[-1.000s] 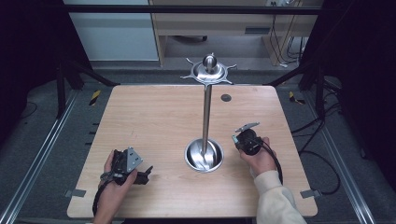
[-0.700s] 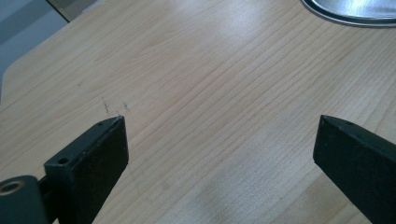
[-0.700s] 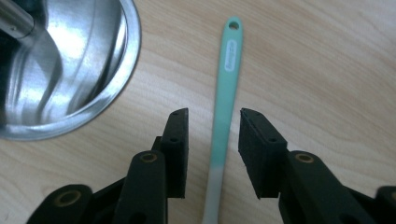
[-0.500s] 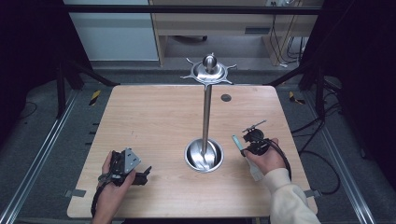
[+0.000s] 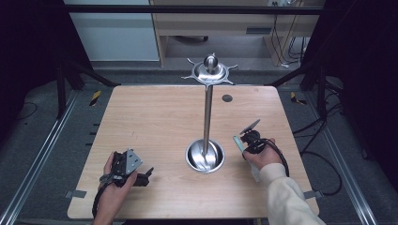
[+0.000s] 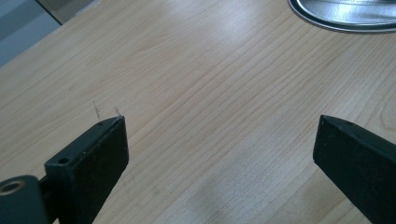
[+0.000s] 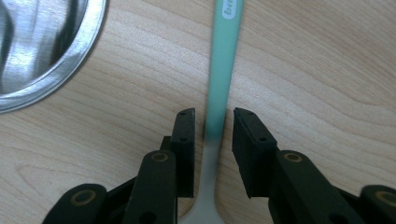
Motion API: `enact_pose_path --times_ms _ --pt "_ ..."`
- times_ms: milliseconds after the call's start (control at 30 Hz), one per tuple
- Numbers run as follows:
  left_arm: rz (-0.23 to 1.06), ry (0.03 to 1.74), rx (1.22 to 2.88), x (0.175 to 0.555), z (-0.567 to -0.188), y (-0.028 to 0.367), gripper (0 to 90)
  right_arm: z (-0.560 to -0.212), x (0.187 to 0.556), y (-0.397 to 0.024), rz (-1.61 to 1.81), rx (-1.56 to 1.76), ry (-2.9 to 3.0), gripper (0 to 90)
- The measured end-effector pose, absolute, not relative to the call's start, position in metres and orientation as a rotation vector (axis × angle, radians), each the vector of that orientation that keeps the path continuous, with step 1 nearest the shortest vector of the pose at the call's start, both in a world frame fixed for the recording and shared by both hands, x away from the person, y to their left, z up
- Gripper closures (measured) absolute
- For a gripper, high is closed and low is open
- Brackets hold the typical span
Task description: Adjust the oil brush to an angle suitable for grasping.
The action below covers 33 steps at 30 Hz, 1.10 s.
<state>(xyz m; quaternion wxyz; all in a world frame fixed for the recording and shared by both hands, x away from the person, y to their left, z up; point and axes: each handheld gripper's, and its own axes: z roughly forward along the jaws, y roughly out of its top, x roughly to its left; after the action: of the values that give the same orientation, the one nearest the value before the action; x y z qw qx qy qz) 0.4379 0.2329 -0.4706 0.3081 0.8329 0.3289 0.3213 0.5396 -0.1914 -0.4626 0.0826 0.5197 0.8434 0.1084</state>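
Just now closing, the right claw (image 7: pixel 212 122) straddles a slim mint-green plastic spoon handle (image 7: pixel 225 70) on grained wood (image 7: pixel 303 70), pads not pressing

Open tool (image 6: pixel 219 140) over table (image 6: pixel 201 84), probably touching.

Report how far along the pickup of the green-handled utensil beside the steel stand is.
Done: the right gripper is down at the table, its jaws astride the green-handled utensil, which lies flat beside the steel stand's base. In hand: the jaws have just been closing around the handle, but small gaps show on both sides, so no grip yet. Left: clamp and lift it. The left gripper rests open over bare wood.
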Motion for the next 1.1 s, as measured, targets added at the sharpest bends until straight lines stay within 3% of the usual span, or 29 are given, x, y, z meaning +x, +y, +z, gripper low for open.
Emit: enact_pose_path --times_ms 500,1100 --pt "0.852 0.864 2.208 0.4376 -0.4699 0.2331 3.1 -0.4661 0.5440 -0.1918 0.288 1.581 2.547 79.9" --pt "0.850 0.866 2.203 0.4380 -0.4698 0.2337 3.1 -0.4664 0.5463 -0.1986 0.319 1.650 2.527 82.2"
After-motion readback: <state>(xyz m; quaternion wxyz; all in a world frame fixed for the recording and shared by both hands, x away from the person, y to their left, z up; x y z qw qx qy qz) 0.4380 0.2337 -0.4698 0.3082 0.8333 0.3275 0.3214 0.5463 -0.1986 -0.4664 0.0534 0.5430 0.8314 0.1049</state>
